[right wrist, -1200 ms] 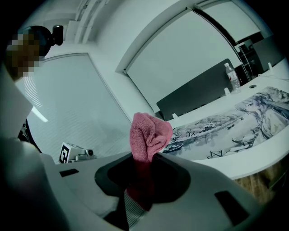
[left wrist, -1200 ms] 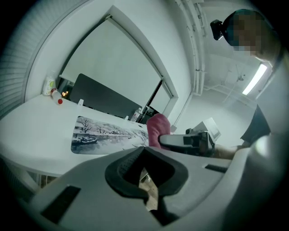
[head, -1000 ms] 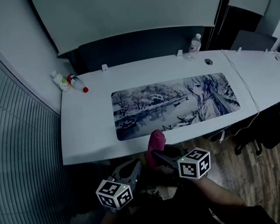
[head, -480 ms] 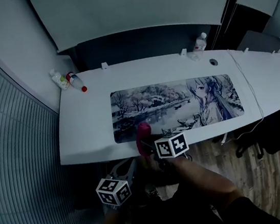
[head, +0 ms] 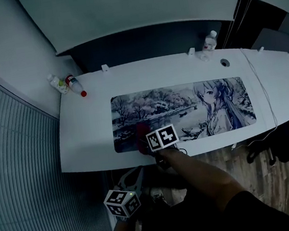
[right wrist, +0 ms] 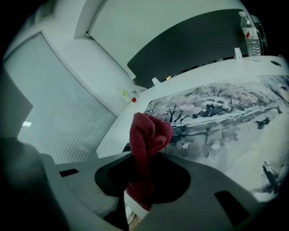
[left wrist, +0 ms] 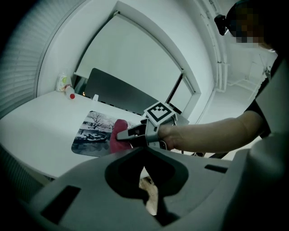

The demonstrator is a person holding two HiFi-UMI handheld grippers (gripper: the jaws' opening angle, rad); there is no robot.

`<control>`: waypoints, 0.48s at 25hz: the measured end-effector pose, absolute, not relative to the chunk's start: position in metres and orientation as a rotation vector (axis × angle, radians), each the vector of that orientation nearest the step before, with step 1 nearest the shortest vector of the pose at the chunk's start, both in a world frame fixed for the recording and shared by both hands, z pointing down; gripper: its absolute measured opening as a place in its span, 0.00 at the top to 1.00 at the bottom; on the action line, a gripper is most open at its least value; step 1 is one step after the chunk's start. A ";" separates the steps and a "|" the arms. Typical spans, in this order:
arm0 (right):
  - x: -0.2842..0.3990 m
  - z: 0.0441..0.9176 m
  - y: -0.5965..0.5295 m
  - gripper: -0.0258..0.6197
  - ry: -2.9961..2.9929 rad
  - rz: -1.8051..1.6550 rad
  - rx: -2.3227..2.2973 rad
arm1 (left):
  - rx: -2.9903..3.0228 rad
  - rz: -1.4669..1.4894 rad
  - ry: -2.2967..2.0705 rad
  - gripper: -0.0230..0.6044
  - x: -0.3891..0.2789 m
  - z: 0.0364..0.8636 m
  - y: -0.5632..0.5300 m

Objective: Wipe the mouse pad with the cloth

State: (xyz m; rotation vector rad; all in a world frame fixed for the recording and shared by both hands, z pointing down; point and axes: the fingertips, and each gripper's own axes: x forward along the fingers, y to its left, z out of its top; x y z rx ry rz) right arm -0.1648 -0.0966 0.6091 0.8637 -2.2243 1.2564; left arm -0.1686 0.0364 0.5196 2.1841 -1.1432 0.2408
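The right gripper [head: 149, 141], pinching the red cloth [head: 140, 133], has moved forward from the table [head: 87, 125] edge onto the mouse pad [head: 186, 106] near-left corner, so wiping can begin. The left gripper [head: 134, 182] hangs below, pressed together and empty.

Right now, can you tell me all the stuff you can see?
desk: one, white, across the middle
mouse pad: one, grey-blue snowy picture with a girl, flat on the desk
cloth: one, red, at the pad's near left corner
small bottles: two, one red-capped, desk's far left corner
water bottle: one, clear, desk's far edge toward the right
cable: one, white, over the desk right of the pad
floor: wood, brown, below the desk at right
right gripper: one, grey with a marker cube, shut on the cloth
left gripper: one, grey with a marker cube, shut and empty, low in front of the desk
arm: one, dark sleeve, reaching to the right gripper
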 end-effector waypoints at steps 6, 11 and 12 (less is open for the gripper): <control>-0.163 0.636 -0.107 0.79 -2.127 1.255 0.816 | 2.152 0.257 -1.155 0.95 -0.157 0.522 0.030; -0.150 0.642 -0.111 0.79 -2.097 1.290 0.807 | 2.148 0.280 -1.143 0.95 -0.148 0.522 0.022; -0.147 0.642 -0.111 0.79 -2.095 1.286 0.803 | 2.150 0.285 -1.137 0.95 -0.145 0.523 0.021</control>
